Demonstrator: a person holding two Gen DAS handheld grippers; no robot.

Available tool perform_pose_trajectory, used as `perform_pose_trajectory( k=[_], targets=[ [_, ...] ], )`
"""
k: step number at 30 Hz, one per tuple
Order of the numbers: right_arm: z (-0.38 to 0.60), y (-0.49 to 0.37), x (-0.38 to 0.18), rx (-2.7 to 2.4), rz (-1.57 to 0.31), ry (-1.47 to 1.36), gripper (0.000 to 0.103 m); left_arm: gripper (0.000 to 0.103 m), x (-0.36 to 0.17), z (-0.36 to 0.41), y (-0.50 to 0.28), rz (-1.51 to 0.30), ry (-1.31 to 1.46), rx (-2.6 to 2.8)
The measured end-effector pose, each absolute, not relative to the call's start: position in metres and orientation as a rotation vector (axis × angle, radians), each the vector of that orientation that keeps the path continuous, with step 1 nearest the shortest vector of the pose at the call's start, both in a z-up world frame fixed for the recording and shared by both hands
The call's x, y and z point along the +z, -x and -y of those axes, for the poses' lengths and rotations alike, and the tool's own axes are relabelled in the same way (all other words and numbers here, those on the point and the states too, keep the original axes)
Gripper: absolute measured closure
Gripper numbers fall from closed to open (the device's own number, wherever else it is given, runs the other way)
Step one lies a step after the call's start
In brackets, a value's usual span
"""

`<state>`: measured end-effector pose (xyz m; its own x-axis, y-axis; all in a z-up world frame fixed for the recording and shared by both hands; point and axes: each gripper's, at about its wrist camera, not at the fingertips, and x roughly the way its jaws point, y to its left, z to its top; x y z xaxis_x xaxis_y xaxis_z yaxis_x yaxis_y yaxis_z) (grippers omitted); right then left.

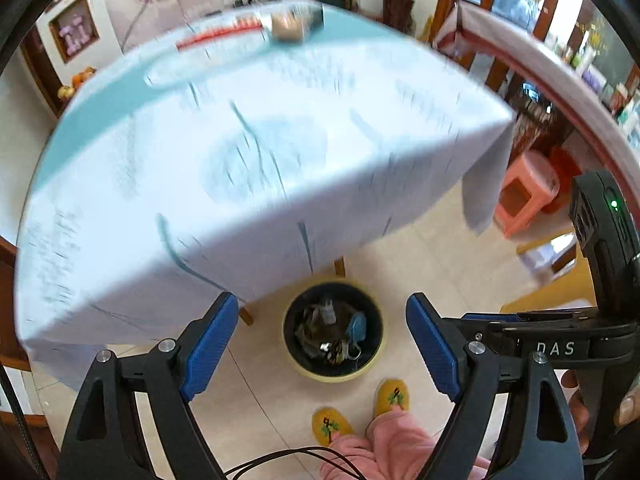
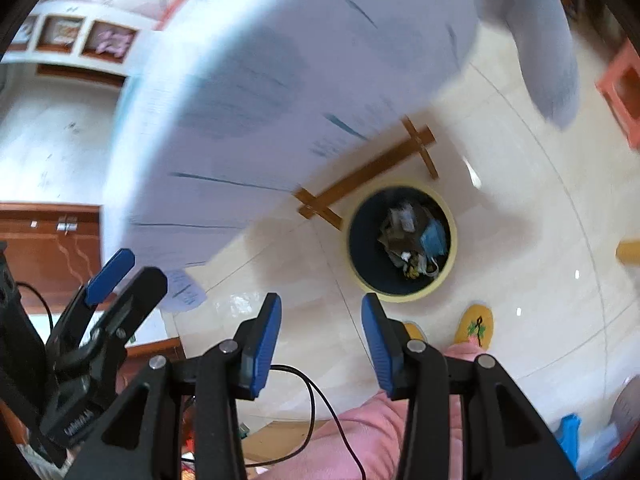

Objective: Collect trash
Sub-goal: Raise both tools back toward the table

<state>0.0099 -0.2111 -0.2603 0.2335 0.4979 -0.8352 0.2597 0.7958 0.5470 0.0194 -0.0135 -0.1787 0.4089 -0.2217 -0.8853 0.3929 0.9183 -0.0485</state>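
Note:
A round bin (image 1: pixel 297 364) with a yellow rim and a dark liner stands on the tiled floor by the table edge. It holds several pieces of trash (image 1: pixel 334 334), among them a blue face mask and a small bottle. It also shows in the right wrist view (image 2: pixel 450 272). My left gripper (image 1: pixel 322 346) is open and empty, held above the bin. My right gripper (image 2: pixel 322 338) is open and empty, above the floor just in front of the bin. The right gripper's body shows at the right of the left wrist view (image 1: pixel 560 344).
A table under a pale blue patterned cloth (image 1: pixel 248 152) fills the upper view, with a blurred brown object (image 1: pixel 288 26) and a red strip at its far edge. A pink stool (image 1: pixel 524 192) stands right. My yellow slippers (image 1: pixel 392 396) are in front of the bin.

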Motion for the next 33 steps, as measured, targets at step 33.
perform_pose_trajectory(
  k=[33],
  targets=[
    [0.241,-0.142,-0.036,0.295,-0.975,-0.481,0.043,0.011,0.122,-0.068,-0.135,-0.833,-0.217,-0.231]
  ],
)
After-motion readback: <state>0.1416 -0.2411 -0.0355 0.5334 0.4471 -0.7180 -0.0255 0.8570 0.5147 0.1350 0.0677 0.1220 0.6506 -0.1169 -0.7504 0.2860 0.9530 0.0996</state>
